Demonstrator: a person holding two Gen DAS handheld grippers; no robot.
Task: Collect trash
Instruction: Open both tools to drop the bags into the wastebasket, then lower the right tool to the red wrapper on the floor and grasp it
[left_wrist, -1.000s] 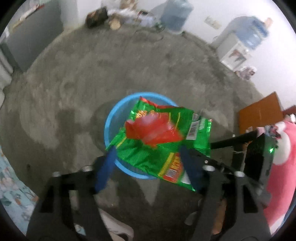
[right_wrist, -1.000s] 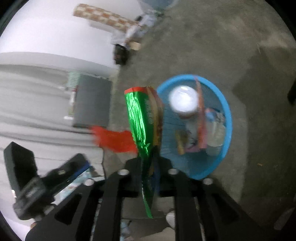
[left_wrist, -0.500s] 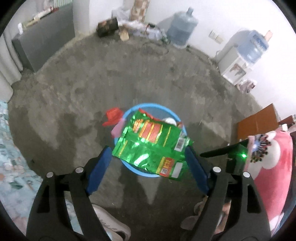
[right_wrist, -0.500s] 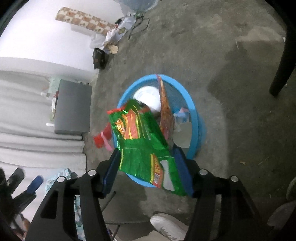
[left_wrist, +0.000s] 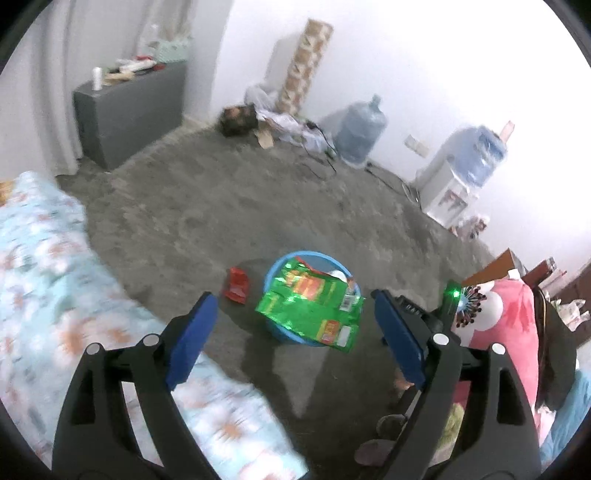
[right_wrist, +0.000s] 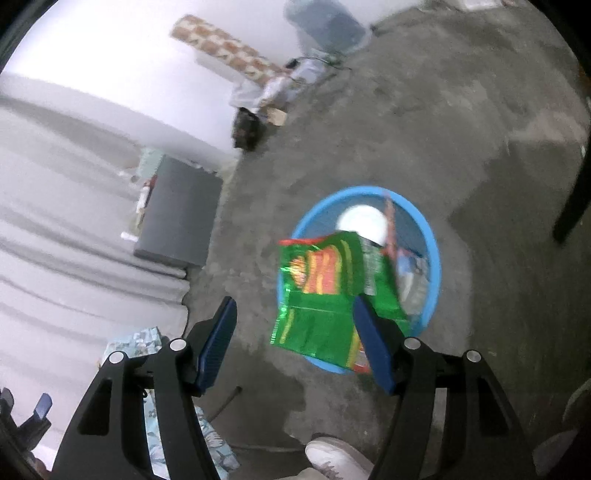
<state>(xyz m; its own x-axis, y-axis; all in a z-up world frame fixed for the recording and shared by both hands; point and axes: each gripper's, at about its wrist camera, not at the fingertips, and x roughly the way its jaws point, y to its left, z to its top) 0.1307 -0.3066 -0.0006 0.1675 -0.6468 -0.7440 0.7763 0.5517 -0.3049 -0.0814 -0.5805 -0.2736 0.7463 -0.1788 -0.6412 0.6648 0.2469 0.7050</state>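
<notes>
Green wrapper (left_wrist: 311, 309) lies across blue basket (left_wrist: 286, 335) — both grippers' fingers (left_wrist: 192, 338) spread, empty.

- From the left wrist we looked forward and down along two blue-padded fingers (left_wrist: 192, 336), from high above the grey floor (left_wrist: 229, 206), far enough back to take in the far wall, a water jug (left_wrist: 360, 134) and a dispenser (left_wrist: 461, 173).
- From the right wrist we looked down more closely, with the view rolled so that the wall and a grey cabinet (right_wrist: 177, 212) lay to the left.
- Both views shared the blue basin (left_wrist: 295, 338) (right_wrist: 434, 258), the green wrapper (left_wrist: 314, 306) (right_wrist: 325, 295) over its near rim, the cabinet (left_wrist: 129, 107) and the patterned roll (left_wrist: 304, 66) (right_wrist: 225, 46) against the wall.
</notes>
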